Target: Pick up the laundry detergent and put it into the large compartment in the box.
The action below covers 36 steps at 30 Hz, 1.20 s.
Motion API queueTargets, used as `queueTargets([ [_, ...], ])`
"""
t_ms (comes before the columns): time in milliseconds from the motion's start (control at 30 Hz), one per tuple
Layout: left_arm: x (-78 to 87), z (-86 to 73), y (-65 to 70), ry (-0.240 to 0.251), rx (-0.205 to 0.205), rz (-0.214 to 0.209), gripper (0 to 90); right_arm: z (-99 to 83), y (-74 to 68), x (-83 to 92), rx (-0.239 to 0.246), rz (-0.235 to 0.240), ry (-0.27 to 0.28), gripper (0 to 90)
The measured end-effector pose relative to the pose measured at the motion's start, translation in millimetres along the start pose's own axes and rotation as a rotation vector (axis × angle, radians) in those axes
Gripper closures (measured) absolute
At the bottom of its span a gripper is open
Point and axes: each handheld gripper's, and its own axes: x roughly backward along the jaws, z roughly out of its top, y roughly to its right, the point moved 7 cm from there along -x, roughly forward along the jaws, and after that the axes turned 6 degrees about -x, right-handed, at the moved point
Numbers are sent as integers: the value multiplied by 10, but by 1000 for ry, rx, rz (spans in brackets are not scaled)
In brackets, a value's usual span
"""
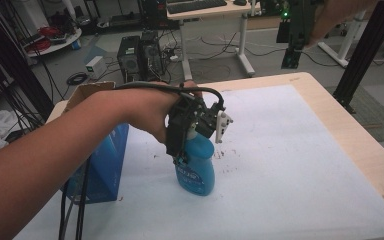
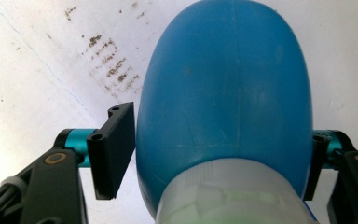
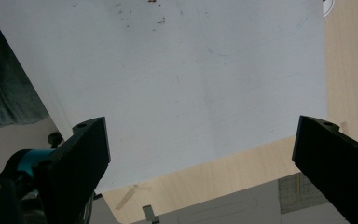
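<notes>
A blue spray bottle (image 1: 196, 172) with a white trigger head (image 1: 222, 125) stands upright on the white mat, left of centre. My left gripper (image 1: 186, 150) comes down on it from above, with the hand wrapped over it. In the left gripper view the bottle's blue shoulder (image 2: 228, 93) lies between the two black pads (image 2: 116, 149), which touch its sides, so the left gripper (image 2: 219, 149) is shut on it. My right gripper (image 1: 291, 60) hangs high at the far right, well above the table. Its jaws stand wide open over the mat with nothing between them (image 3: 204, 135).
A blue carton (image 1: 105, 165) with an open cardboard flap stands just left of the bottle. Brown specks (image 1: 225, 152) mark the white mat (image 1: 290, 150) beside the bottle. The wooden table edge (image 1: 350, 135) runs along the right. Desks, computers and cables lie on the floor beyond.
</notes>
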Motion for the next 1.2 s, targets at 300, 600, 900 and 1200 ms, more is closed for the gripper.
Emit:
queueTargets([
  [300,-3,9,13,6,-10,-20,352,8,-1,-8,-2,1,0,31],
  [600,8,6,25,4,-7,-22,379,37,-15,-30,1,4,-2,31],
  [900,110,-71,51,15,69,-35,380,29,-4,-39,7,4,-5,31],
  [1200,515,-239,121,58,210,-31,379,42,5,-42,17,8,-1,31],
])
